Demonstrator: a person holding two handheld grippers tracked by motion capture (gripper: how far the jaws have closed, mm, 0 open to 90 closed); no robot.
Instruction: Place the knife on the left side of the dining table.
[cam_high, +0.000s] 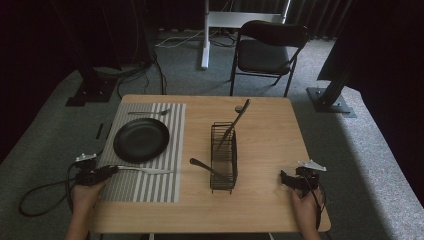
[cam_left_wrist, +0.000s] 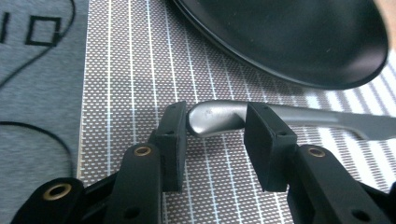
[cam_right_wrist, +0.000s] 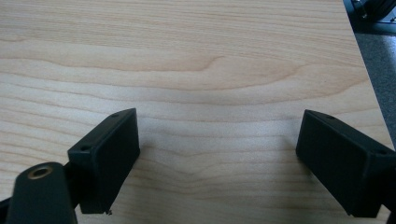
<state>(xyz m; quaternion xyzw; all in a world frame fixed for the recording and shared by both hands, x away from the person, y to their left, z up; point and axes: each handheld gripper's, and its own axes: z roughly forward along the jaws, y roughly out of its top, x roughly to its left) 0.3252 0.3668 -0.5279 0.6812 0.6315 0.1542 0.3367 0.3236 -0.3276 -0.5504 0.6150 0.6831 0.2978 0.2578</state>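
A silver utensil (cam_high: 145, 170) lies flat on the striped placemat (cam_high: 150, 187), just in front of the black plate (cam_high: 141, 139). My left gripper (cam_high: 111, 170) is at the mat's left edge, low over it. In the left gripper view the rounded handle end (cam_left_wrist: 219, 117) sits between the jaws of the left gripper (cam_left_wrist: 215, 135), which stand apart without pinching it; the shaft runs off behind one pad (cam_left_wrist: 264, 140). My right gripper (cam_high: 291, 180) rests near the table's front right corner. Its jaws (cam_right_wrist: 219, 158) are wide open over bare wood.
A black wire rack (cam_high: 223, 159) stands mid-table, with one dark utensil (cam_high: 236, 120) leaning out the back and another (cam_high: 202, 166) sticking out to the left. A second silver utensil (cam_high: 150, 112) lies behind the plate. A folding chair (cam_high: 267, 50) stands beyond the table.
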